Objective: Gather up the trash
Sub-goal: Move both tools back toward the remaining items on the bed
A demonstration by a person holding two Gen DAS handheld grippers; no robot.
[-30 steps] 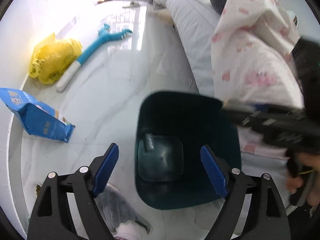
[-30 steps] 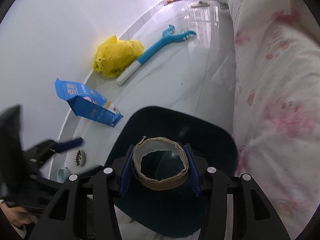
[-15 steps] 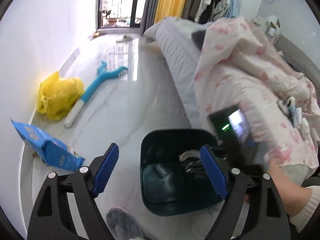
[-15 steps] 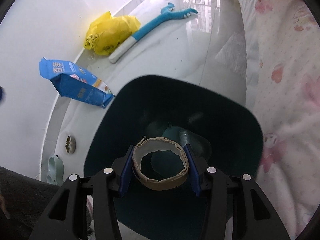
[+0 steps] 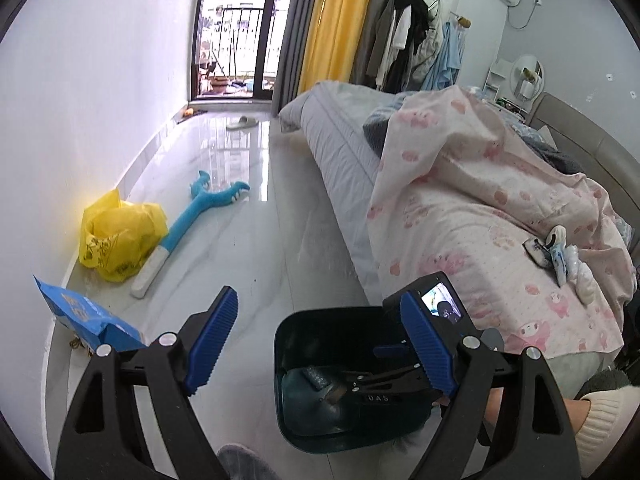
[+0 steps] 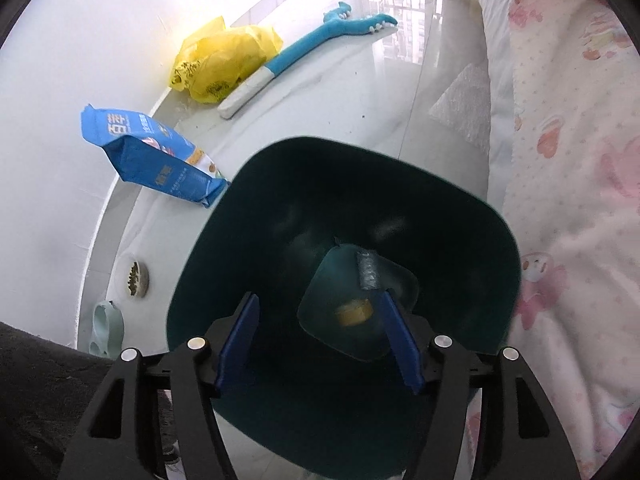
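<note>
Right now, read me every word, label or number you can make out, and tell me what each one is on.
"UAS": white letters on the right gripper, seen inside the bin from the left wrist view.
"百萃": large white characters on the blue bag; its smaller print is too blurred to read.
Yellow plastic bag: dark printed marks, unreadable.
Small screen: a picture, no legible text.

floor (image 6: 340,92): white glossy tile | on it: bin (image 6: 280,200), blue bag (image 6: 152,156), yellow bag (image 6: 224,60), plush toy (image 6: 304,48)
</note>
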